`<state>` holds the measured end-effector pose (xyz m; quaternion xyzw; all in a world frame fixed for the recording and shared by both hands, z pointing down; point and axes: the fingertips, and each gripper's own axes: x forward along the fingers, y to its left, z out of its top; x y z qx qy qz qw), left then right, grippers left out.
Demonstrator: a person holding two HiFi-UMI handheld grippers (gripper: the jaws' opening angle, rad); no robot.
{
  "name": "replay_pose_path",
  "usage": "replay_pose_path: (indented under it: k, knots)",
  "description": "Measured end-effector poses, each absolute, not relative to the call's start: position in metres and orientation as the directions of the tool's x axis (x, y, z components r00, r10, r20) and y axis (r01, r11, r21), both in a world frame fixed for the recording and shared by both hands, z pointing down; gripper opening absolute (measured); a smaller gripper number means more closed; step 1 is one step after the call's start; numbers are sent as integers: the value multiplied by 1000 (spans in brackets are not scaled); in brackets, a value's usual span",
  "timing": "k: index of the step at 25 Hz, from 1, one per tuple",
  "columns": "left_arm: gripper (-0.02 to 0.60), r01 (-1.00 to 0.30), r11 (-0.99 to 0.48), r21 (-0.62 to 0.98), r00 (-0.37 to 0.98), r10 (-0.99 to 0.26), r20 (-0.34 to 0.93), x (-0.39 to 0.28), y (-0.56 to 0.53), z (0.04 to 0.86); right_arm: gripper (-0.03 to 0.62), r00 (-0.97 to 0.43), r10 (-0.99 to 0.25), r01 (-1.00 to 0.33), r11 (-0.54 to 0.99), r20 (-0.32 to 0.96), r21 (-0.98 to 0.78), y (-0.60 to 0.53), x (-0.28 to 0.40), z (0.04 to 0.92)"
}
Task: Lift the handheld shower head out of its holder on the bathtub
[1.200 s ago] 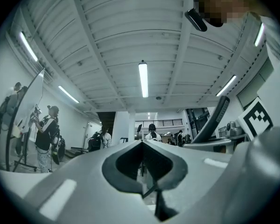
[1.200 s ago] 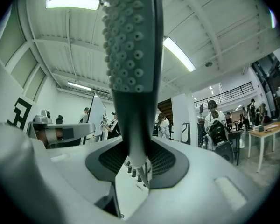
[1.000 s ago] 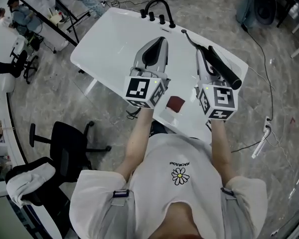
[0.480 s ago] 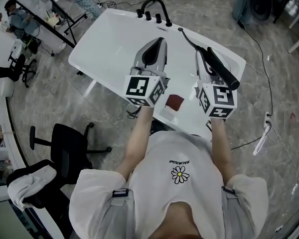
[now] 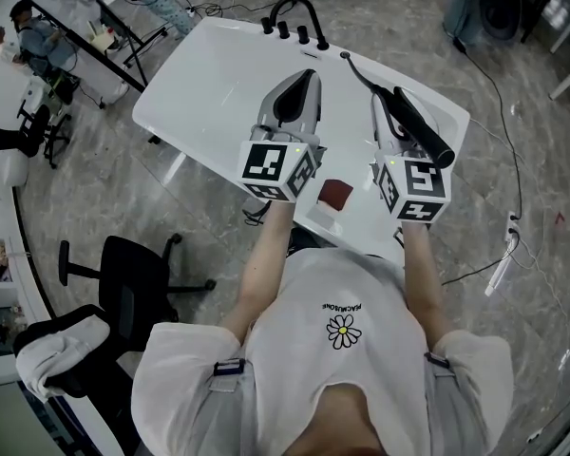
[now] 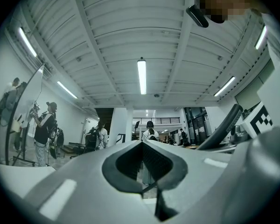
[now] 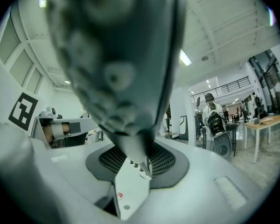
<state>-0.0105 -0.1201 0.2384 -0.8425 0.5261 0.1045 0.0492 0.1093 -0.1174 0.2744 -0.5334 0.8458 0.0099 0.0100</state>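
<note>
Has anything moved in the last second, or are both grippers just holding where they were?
Almost nothing has changed. The right gripper stays shut on the shower head, over the same side of the tub as before. The left gripper stays shut and empty above the tub. The hose lies as it did. Only the head view itself drifted slightly.

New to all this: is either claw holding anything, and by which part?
The right gripper grips the shower head by its narrow handle; the left gripper holds nothing.
</note>
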Motion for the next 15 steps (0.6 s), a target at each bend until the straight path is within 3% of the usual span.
replay_pose_path:
  k: [15]
  knots:
    - [0, -904, -423, 56, 400, -886, -234, -20, -111, 243, 152, -437, -899, -900, 436, -29, 27, -110, 104, 276]
